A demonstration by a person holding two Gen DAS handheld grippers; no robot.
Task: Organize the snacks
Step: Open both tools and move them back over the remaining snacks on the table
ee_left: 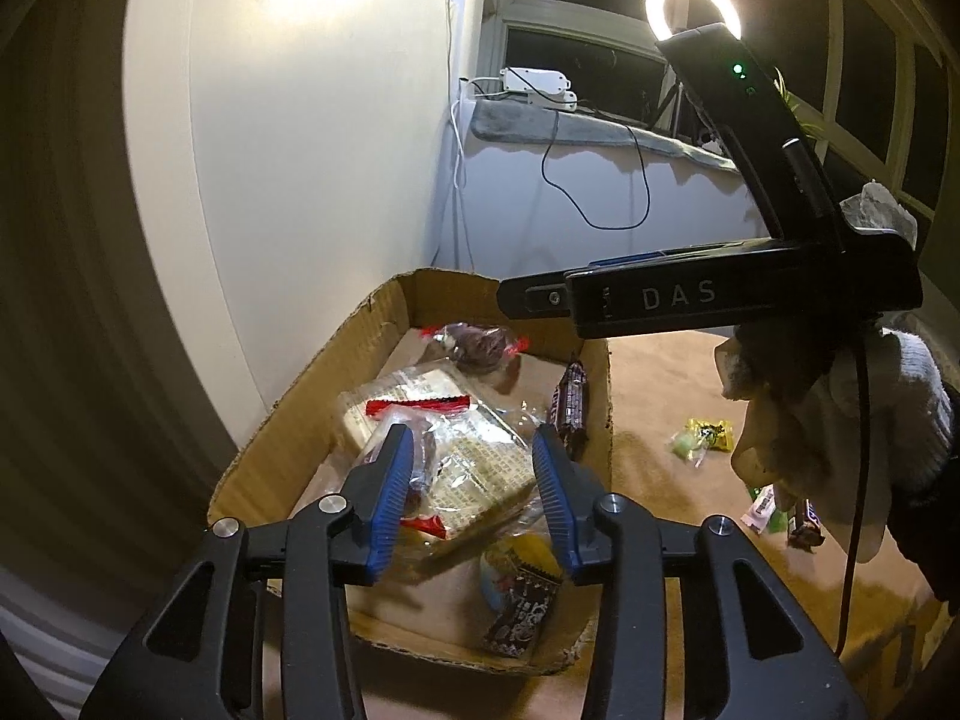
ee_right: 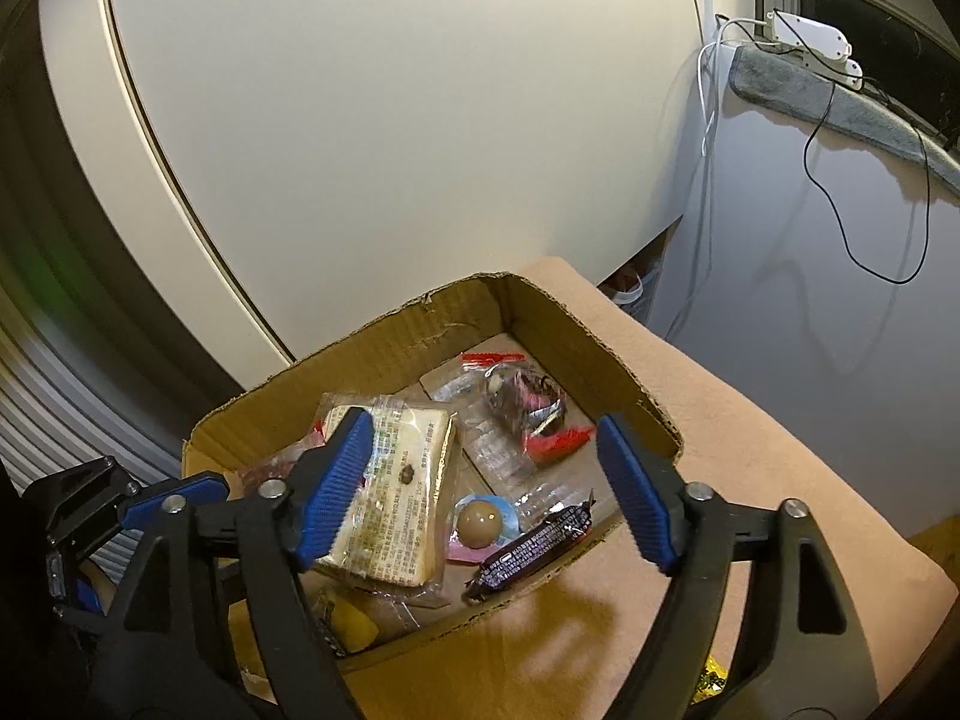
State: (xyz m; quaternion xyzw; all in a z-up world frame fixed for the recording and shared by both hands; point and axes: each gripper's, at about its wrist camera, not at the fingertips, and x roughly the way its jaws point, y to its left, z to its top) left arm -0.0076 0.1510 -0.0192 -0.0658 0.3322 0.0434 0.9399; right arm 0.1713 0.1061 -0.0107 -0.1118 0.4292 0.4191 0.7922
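Both tongs hang over the cardboard box (ee_right: 384, 354) of snacks. Left tongs (ee_left: 474, 492) spread, nothing pinched, clear-wrapped cake packets (ee_left: 474, 462) below them. Right tongs (ee_right: 486, 480) spread wide, empty; dark candy bar (ee_right: 528, 546) and round sweet (ee_right: 480, 519) beneath. Loose candies (ee_left: 708, 438) on table, right of left tongs.

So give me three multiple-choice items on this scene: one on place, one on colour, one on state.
1. Where does the bread pack lie?
A. in the cardboard box
B. on the windowsill
C. on the floor

2. What colour are the pads on the right gripper?
A. red
B. blue
C. green

3. How is the left gripper?
A. shut on a chocolate bar
B. shut on nothing
C. open, holding nothing

Key: A, it rests among the boxed snacks; B, both pads are blue; C, its jaws stand apart over the box.
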